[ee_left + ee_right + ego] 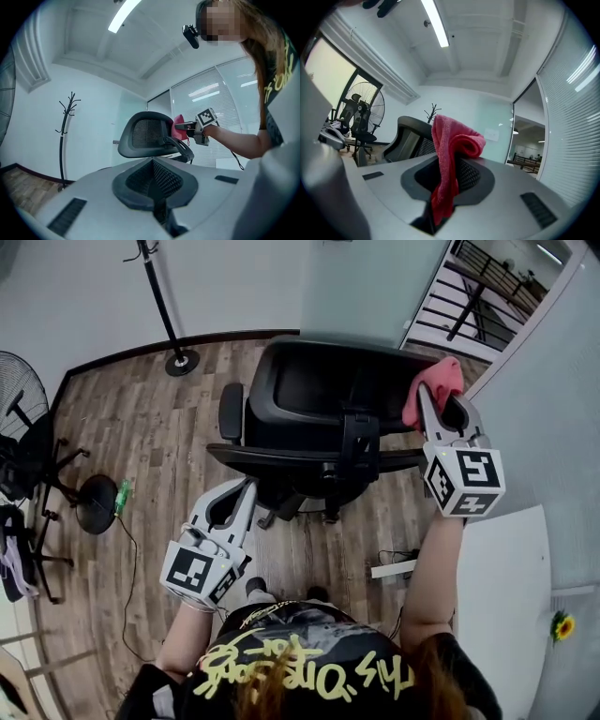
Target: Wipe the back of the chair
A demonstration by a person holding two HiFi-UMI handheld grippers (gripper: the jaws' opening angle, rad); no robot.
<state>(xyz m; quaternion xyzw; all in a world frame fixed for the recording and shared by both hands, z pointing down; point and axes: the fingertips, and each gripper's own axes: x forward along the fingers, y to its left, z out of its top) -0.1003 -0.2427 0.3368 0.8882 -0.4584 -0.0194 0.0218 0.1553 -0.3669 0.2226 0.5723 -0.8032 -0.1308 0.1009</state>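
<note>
Jaws of my left hand-held gripper point(246, 487) are shut with nothing in them, near the black chair point(309, 399). My right hand-held gripper point(434, 409) pinches a pink cloth point(433, 382) at the chair back's right edge. Yellow writing on the shirt point(309, 624) is too squiggly to read.

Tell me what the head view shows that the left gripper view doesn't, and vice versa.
Only the head view: the green bottle, the sunflower and the left gripper seen from above. Only the left gripper view: the ceiling light and the camera on the person's head. Both: the chair, the coat stand and the right gripper holding the pink cloth.
</note>
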